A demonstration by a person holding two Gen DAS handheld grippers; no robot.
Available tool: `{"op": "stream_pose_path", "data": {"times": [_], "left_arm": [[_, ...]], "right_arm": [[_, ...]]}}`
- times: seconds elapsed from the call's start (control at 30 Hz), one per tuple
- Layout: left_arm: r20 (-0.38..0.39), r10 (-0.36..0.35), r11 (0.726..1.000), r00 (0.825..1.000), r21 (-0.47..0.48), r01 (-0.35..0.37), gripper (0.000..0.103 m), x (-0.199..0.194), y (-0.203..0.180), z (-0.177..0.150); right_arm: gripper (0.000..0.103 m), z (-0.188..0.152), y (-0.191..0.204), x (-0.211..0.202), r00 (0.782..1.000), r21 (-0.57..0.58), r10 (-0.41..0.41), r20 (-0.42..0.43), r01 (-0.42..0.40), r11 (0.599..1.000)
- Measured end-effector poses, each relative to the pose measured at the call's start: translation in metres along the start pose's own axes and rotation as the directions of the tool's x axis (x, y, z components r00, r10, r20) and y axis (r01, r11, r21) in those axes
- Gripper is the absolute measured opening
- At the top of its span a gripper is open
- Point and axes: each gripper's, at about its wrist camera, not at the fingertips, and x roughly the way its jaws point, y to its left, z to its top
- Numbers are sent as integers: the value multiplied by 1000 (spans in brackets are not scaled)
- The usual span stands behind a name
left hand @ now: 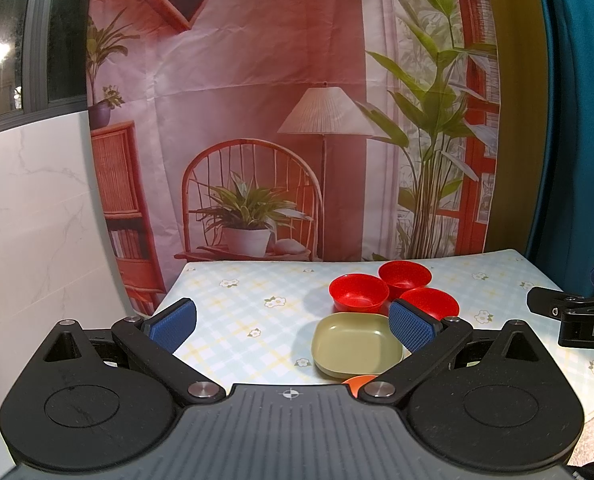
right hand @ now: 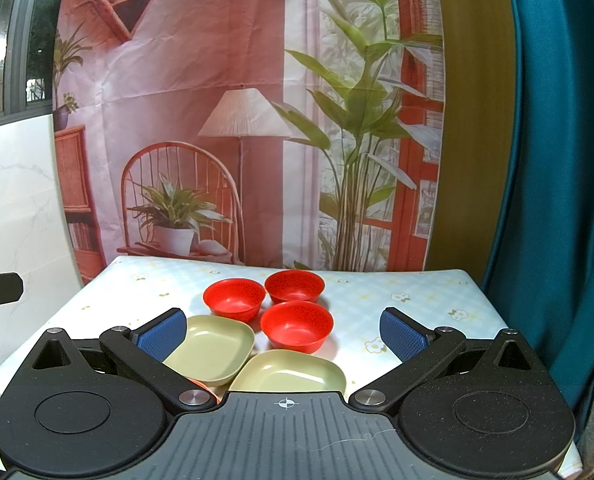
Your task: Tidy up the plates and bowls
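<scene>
Three red bowls stand together on the table: left bowl, far bowl, near bowl. Two olive-green squarish plates lie in front of them, the left plate and the near plate. In the left wrist view I see the bowls and one green plate. An orange item peeks out below that plate, mostly hidden. My right gripper is open and empty above the plates. My left gripper is open and empty, left of the dishes.
The table has a pale checked cloth with flowers. A printed backdrop hangs behind it, a teal curtain stands at the right, and a white marble wall at the left. The right gripper's body shows at the right edge.
</scene>
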Motion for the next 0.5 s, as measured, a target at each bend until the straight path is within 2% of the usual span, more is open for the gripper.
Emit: {"op": "stream_pose_path", "data": {"times": [0.5], "left_arm": [[-23,6,1000,1000,-14,-7,103,6,1,-2]], "right_arm": [[103,-3,-2,2,1000,1,8,-3,-8,1000]]}}
